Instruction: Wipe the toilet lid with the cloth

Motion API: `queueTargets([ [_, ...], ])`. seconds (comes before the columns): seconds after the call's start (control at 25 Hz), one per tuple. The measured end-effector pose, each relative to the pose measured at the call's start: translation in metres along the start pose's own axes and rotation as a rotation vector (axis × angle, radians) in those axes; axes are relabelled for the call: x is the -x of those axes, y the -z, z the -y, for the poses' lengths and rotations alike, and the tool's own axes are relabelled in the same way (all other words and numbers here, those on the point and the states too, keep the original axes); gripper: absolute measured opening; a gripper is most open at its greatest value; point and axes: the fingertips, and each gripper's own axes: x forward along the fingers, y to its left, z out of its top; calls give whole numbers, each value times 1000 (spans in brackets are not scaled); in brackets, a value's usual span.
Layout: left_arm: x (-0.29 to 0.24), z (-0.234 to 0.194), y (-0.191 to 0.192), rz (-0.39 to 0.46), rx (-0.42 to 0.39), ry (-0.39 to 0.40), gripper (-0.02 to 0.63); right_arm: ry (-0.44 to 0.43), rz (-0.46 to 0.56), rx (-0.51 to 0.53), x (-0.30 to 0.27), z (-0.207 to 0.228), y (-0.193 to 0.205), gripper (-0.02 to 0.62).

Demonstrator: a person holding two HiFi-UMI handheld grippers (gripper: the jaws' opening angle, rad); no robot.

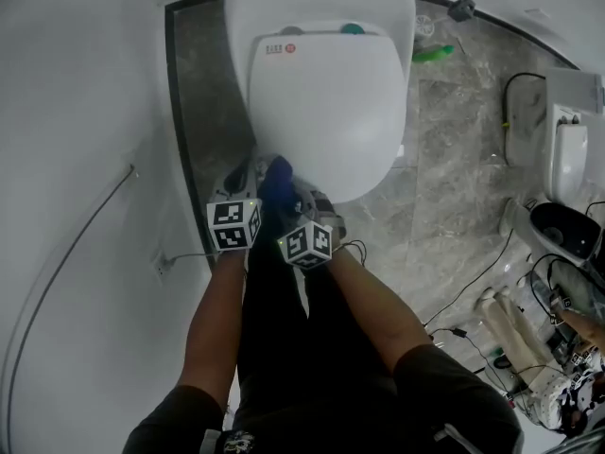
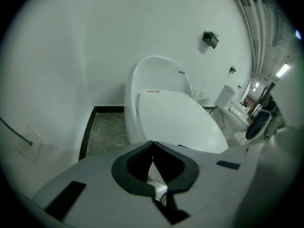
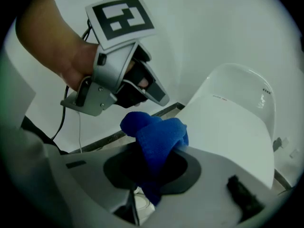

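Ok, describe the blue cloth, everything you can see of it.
The blue cloth looks like soft, nubby microfibre, deep blue all over. It is bunched into a crumpled wad, not spread flat. The right tool is shut on its lower part, and the bulk puffs out beyond the jaws. It sits by the front edge of the white toilet lid; whether it touches the lid cannot be told.
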Motion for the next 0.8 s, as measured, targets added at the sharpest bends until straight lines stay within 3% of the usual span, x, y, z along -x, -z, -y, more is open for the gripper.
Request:
queueTargets([
  [0.08, -2, 5, 1, -5, -13, 19, 12, 28, -25, -22, 2, 7, 15, 74],
  [0.48, -15, 27, -4, -15, -50, 63, 12, 211, 45, -122, 53, 66, 74, 74],
  [0.8, -20, 44, -3, -36, -89, 101, 12, 422, -43, -287, 103, 127, 150, 74],
])
